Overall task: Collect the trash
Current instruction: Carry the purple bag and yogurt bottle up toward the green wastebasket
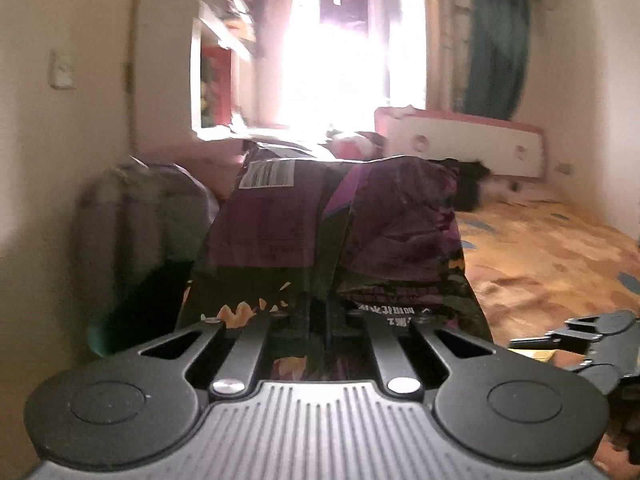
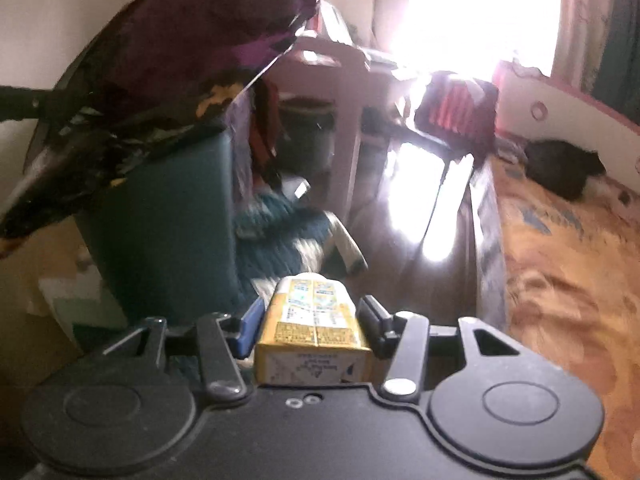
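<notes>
A crumpled purple snack bag [image 1: 332, 232] with a white barcode label stands up in front of the left wrist camera, and my left gripper [image 1: 320, 312] is shut on its lower edge. The same purple bag [image 2: 168, 80] hangs at the upper left of the right wrist view. My right gripper [image 2: 312, 320] is shut on a small yellow drink carton [image 2: 312, 336], with one pad on each side of it. In the left wrist view, part of the right gripper [image 1: 592, 340] shows at the lower right.
A bed with an orange patterned cover [image 2: 568, 264] runs along the right, with a dark bundle [image 2: 564, 168] near its pink and white headboard [image 1: 460, 140]. A dark teal box-like thing [image 2: 168, 232] stands at left below the bag. A bright window [image 1: 336, 48] glares ahead. Clothes and a blue-green rug [image 2: 284, 236] lie on the floor.
</notes>
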